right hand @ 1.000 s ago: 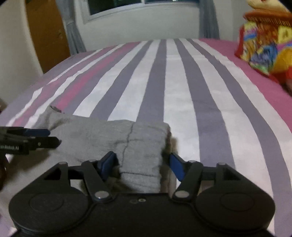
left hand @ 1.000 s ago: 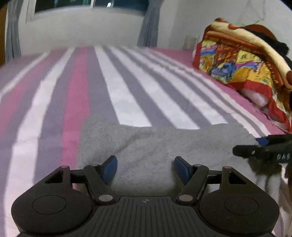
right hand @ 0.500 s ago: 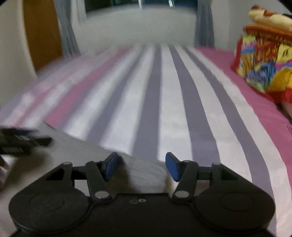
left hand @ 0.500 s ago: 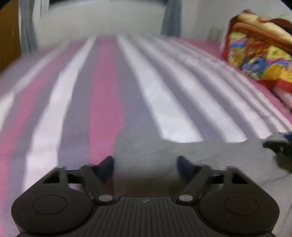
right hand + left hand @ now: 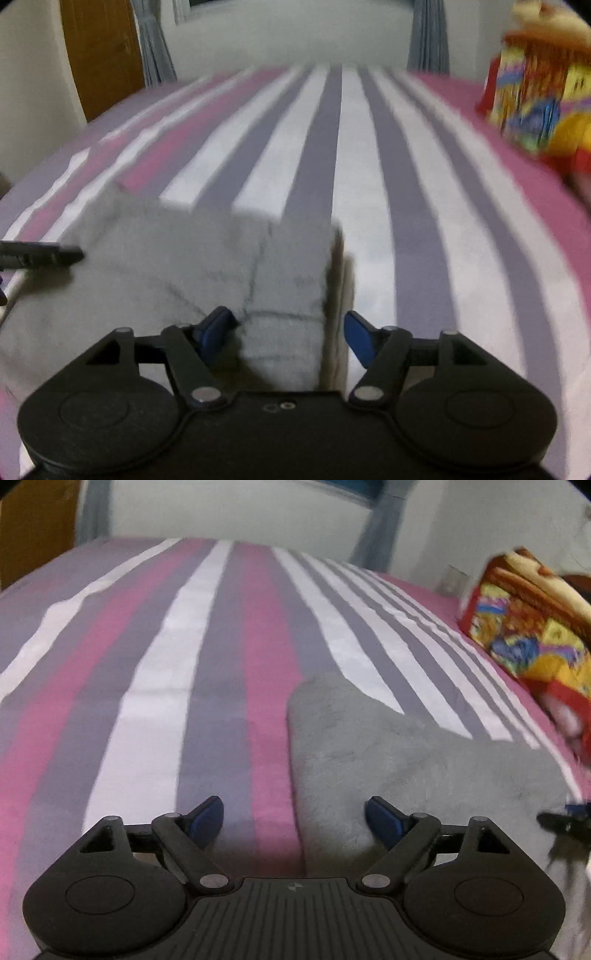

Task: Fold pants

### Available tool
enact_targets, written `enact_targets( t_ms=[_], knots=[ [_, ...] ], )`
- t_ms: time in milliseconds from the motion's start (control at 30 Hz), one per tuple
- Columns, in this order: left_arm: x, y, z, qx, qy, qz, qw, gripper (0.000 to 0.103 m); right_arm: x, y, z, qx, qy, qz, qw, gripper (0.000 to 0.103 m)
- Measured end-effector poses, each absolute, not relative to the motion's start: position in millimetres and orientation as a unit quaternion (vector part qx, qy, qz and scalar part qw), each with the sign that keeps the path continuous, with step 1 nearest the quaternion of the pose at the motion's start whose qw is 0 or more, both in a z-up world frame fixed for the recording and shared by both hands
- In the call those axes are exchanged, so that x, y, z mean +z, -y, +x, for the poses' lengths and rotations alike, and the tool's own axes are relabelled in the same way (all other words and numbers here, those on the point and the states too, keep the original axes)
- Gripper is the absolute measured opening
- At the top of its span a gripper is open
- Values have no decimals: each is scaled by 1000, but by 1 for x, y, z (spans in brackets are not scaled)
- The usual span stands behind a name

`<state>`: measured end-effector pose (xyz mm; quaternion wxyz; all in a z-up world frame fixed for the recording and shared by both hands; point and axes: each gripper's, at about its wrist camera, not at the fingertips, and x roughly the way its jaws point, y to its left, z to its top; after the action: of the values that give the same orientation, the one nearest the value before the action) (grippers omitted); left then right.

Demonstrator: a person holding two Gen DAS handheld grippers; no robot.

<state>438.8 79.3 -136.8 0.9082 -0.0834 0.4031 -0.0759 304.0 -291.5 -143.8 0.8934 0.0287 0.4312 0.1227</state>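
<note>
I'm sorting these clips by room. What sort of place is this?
Most likely a bedroom. The grey pants lie on a wide bed covered by a pink, grey and white striped sheet, a colourful folded blanket sits at one side, and curtains hang beside a wooden door.

This is a bedroom in a home. A wide bed [image 5: 369, 155] fills both views, covered with a sheet striped in pink, grey-purple and white that runs to its far edge. Beyond that edge stands a pale wall with a window [image 5: 295, 3], and grey curtains [image 5: 153, 44] hang at either side of it. A brown wooden door [image 5: 103, 51] stands past the bed's far left corner. At the bed's right edge lies a heap of brightly patterned bedding [image 5: 524, 627] in red, yellow and blue. Grey pants [image 5: 177, 266] lie on the near part of the bed.
</note>
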Motion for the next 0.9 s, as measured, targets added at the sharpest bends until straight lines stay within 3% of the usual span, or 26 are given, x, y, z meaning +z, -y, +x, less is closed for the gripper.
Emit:
enact_targets(
  t_ms=[200,267,300,367,433,500,567,667,733,900],
  knots=[
    [-116,-68,368,-126,-366,-71,919,85,-107,300,248,153,-362,53,918,63],
    [-135,-65,361,-116,-403,-42,907,85,-126,294,247,144,-401,14,905,63],
    [-143,-66,359,-114,-407,-50,905,85,-140,290,250,138,-430,-2,892,67],
    [-137,-72,354,-105,-410,-83,902,85,-147,293,249,134,-440,25,887,68],
    [-122,-69,340,-111,-385,-73,913,85,-125,298,237,130,-404,52,904,61],
    [-116,-67,327,-115,-378,-71,916,85,-111,300,225,140,-373,73,914,61],
    [-123,-65,323,-99,-394,-55,912,85,-114,300,223,137,-366,71,918,65],
    [-138,-68,322,-90,-406,-78,906,86,-151,295,246,121,-454,53,881,71],
    [-142,-69,320,-83,-404,-86,907,87,-160,301,251,111,-454,72,881,83],
    [-143,-65,319,-83,-404,-73,908,88,-164,305,252,108,-450,92,882,83]
  ],
)
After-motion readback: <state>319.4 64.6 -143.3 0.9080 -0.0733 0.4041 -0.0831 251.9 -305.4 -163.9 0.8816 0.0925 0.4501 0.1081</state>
